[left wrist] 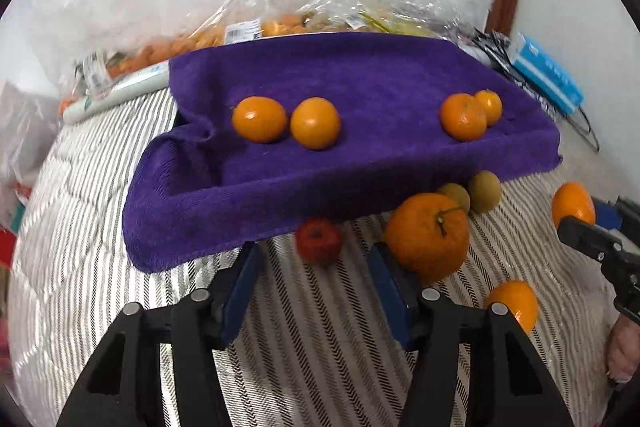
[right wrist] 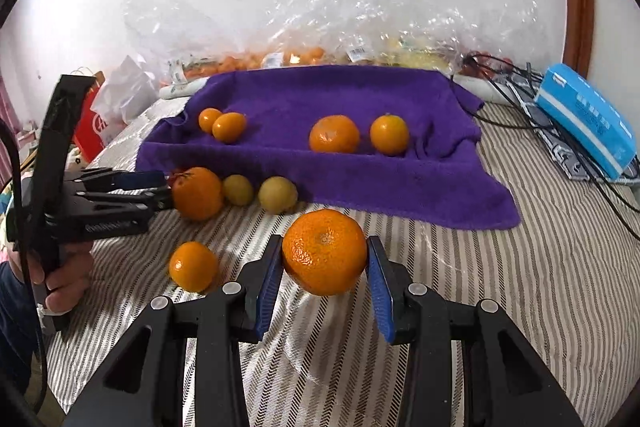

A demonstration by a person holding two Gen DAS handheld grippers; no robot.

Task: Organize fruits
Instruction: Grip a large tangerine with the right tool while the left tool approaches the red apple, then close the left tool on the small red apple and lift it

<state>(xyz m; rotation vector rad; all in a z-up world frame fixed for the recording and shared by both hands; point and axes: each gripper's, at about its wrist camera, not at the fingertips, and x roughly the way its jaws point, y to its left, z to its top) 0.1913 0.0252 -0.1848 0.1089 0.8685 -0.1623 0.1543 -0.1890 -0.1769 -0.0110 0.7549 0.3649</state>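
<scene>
- Landmark: purple towel, draped over a raised tray shape on the striped bed cover; its front hem hangs to the cover.
- Your right gripper pinches a mandarin between both blue pads, lifted off the cover just in front of the towel's front hem.
- Your left gripper is partly spread, with nothing clamped. A small red fruit sits between its fingers at the towel's front hem; the right-hand pad is beside the big stemmed orange, contact unclear.
- On the towel: four small oranges, one pair towards its left end and one pair right of centre.
- Along the front hem: two yellow-green fruits, touching or nearly touching the fabric.
- One loose mandarin lies in front of the towel, clear of the hem.
- Open room: bare cover in front of and right of the towel's right corner.
- Cables and a blue box crowd the area past the towel's right edge; plastic bags line its back edge.
</scene>
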